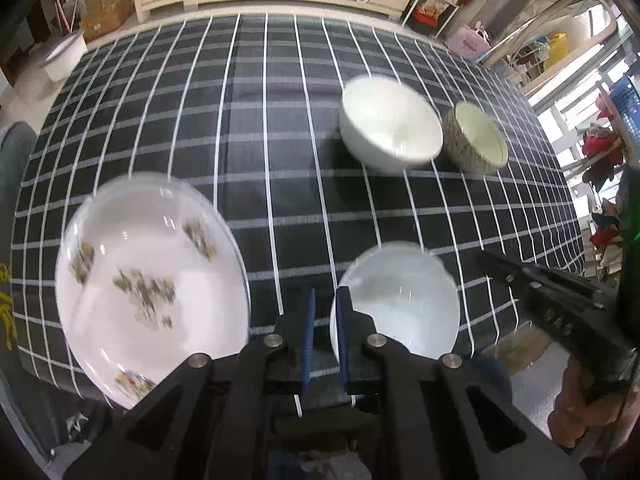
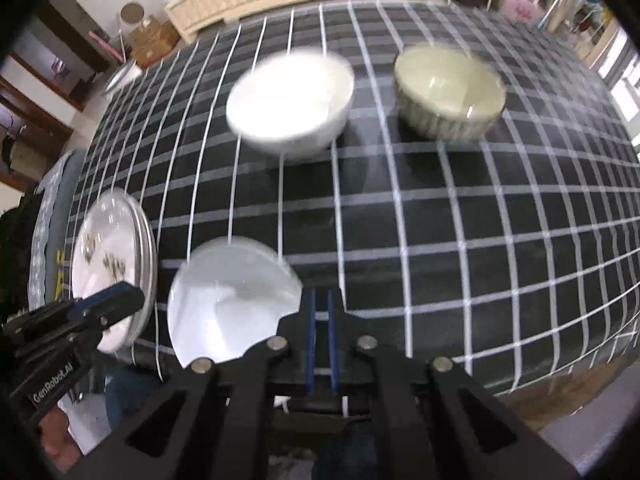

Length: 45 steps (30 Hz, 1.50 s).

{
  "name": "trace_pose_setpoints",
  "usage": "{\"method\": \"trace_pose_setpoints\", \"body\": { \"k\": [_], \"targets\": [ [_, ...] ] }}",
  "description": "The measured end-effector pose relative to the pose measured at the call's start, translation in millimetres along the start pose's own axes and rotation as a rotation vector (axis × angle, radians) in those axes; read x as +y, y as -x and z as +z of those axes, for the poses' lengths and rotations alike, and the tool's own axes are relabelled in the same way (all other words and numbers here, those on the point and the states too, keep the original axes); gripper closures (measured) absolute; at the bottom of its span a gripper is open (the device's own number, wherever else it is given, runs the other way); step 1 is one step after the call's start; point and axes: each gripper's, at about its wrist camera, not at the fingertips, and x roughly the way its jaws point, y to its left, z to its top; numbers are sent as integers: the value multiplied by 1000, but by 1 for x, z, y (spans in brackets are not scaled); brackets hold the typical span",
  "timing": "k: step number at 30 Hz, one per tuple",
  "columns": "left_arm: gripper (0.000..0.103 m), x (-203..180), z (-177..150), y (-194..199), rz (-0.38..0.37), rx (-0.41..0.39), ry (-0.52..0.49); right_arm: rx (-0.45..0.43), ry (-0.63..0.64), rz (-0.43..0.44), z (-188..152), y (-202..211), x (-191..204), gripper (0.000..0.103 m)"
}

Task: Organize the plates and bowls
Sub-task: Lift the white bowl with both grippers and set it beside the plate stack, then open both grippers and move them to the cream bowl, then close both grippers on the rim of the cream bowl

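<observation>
Checked cloth covered the worktop; both grippers' jaws stood nearly together, empty, flanking the near bowl: left gripper, right gripper.

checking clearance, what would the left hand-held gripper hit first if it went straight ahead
Probably nothing at first: the left hand-held gripper points at bare tablecloth between the plate and near bowl, though depth is unclear.

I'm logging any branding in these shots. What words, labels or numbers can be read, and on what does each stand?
"GenRobot.AI": white lettering on the black body of the left tool, seen in the right wrist view.
Yellow marks on the grey chair beside the table: too blurred and cut off to read.
Floral plate and bowls: no text.
Boxes and packages in the background: too small to read.
</observation>
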Motion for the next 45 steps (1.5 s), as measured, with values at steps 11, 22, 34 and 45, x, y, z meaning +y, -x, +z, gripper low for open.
{"method": "trace_pose_setpoints", "body": {
  "k": [11, 22, 34, 45],
  "targets": [
    [94, -10, 81, -6, -57, 1, -8, -8, -94, 80, 80, 3, -15, 94],
    [84, -16, 118, -48, -32, 34, -34, 45, -89, 17, 119, -33, -20, 94],
    [84, -22, 139, -76, -12, 48, -62, 85, -74, -2, 134, -58, -21, 79],
    [84, -26, 148, -99, 12, 71, -85, 89, -69, -37, 137, -67, -24, 79]
  ]
}}
